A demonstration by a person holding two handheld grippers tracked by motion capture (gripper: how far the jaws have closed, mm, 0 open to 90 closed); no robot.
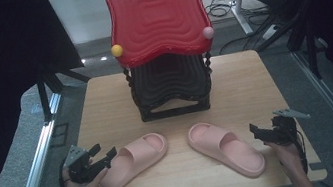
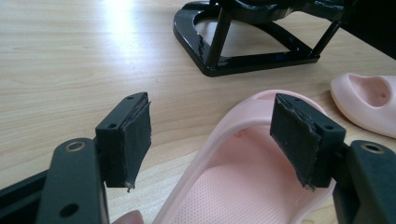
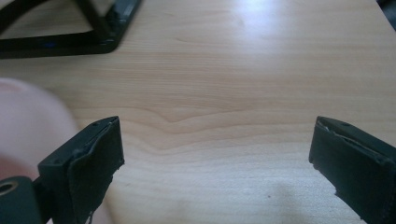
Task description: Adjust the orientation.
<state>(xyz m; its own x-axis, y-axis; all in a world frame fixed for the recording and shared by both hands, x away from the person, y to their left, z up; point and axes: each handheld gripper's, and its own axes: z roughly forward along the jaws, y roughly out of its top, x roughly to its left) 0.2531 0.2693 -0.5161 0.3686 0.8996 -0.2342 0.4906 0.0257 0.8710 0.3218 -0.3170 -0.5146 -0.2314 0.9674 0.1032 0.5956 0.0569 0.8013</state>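
Note:
Two pink slippers lie on the wooden table [image 1: 244, 86]. The left slipper [image 1: 137, 159] points its toe toward the rack, and the right slipper [image 1: 226, 150] lies angled beside it. My left gripper [image 1: 104, 152] is open at the left slipper's heel. In the left gripper view [image 2: 212, 112] one pad hangs over the heel of the left slipper [image 2: 233, 186] and the other stands outside its rim, neither pressing. The right slipper's toe [image 2: 369, 100] shows farther off. My right gripper [image 1: 254, 131] is open just right of the right slipper. Bare wood lies between the right gripper's jaws [image 3: 217, 130], with the right slipper [image 3: 28, 121] a pink blur at the left.
A two-tier rack stands at the table's middle back, its red wavy shelf [image 1: 157, 14] above a black one [image 1: 171, 87]. The rack's black base [image 2: 243, 60] [image 3: 60, 42] sits close ahead of both grippers. Metal rails [image 1: 34, 165] run along both sides of the table.

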